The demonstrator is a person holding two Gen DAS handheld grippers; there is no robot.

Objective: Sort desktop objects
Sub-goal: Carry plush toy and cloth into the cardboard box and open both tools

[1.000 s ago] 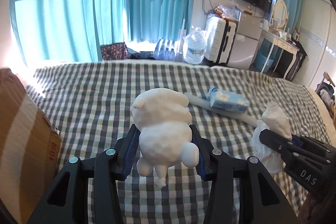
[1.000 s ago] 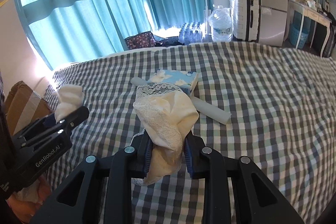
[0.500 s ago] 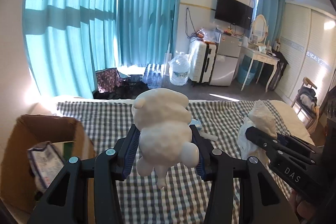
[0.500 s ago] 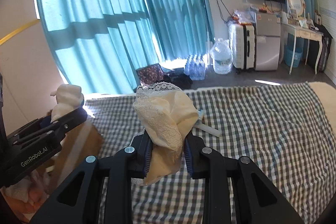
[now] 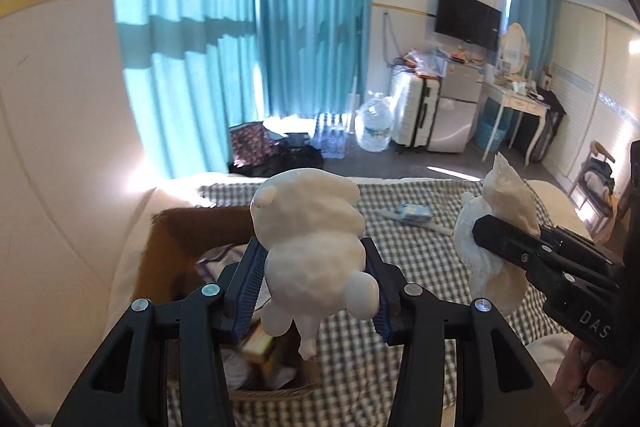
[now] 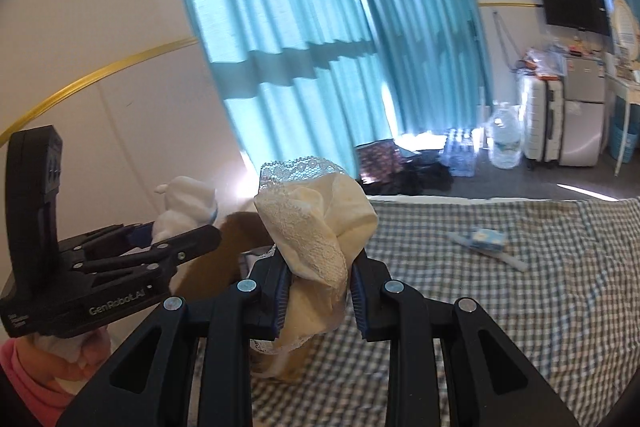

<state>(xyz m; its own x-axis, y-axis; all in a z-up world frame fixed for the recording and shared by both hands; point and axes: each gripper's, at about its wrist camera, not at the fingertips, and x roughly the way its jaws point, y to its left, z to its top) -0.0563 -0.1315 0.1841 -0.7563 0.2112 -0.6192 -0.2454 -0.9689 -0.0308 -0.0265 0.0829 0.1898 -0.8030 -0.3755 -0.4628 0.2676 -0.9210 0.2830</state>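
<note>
While I hold my left claw (image 5: 316, 283) clamped on the soft white plush animal toy (image 5: 312, 247), its blue pads pressed into the toy's flanks, the relation I care about lies just beneath it: the open brown cardboard box (image 5: 188, 227) sits below and slightly to the left of that claw, its mouth facing up, with packets and other sorted things already inside. The toy hangs head-away from me, legs dangling toward the box opening, so I judge a short move forward and down would put it over the mouth.

My right claw (image 6: 318, 291) is closed narrowly on a bunched cream cloth with a lace edge (image 6: 316, 223), which stands up between the pads. From its view the box (image 6: 244, 227) lies ahead and to the left, partly hidden behind the cloth, beyond the left claw (image 6: 176, 239). I judge my left hand the nearer one.

Further out, on the checked bedspread (image 6: 520, 307), a light blue tissue pack (image 6: 486, 239) lies on a pale tube, well apart from both claws, still unsorted.
</note>
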